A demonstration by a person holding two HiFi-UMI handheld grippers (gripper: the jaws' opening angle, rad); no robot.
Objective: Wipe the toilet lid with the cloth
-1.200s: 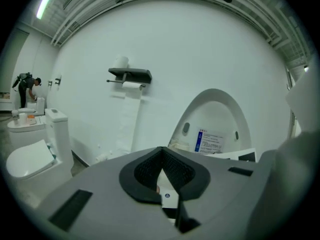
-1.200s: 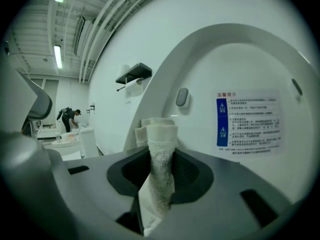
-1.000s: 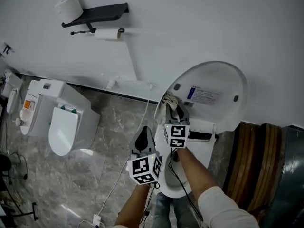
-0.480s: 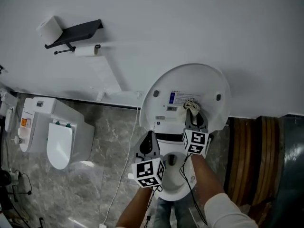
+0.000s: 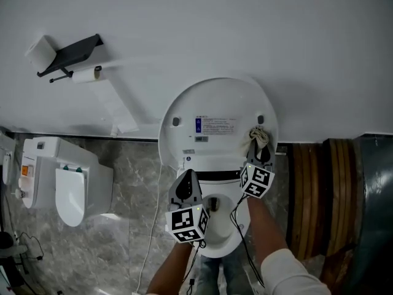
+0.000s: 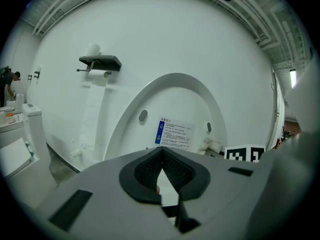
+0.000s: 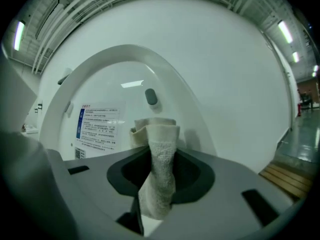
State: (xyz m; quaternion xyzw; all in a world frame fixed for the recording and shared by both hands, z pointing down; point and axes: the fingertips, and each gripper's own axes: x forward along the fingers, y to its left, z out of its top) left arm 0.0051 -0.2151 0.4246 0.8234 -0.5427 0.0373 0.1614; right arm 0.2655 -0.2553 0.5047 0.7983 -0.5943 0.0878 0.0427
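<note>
The white toilet lid [image 5: 215,112] stands raised against the wall, its inner face with a printed label [image 5: 215,125] toward me. My right gripper [image 5: 260,150] is shut on a beige cloth [image 5: 258,136] that presses against the lid's lower right edge, beside a grey bumper [image 5: 260,119]. In the right gripper view the cloth [image 7: 159,174] hangs folded between the jaws in front of the lid [image 7: 120,84]. My left gripper [image 5: 186,180] is shut with nothing in it, held over the bowl [image 5: 218,241] below the lid's left side; its pads [image 6: 150,171] meet in the left gripper view.
A second toilet [image 5: 64,180] stands on the marble floor at the left. A black shelf [image 5: 70,51] with paper rolls hangs on the wall at upper left. Wooden slats [image 5: 319,195] and a dark curved panel [image 5: 374,208] fill the right side. A cable [image 5: 150,238] trails down the floor.
My right gripper has carried the cloth from the lid's left edge across its inner face to the lower right edge. The left gripper stayed shut below the lid. The view shifted rightward.
</note>
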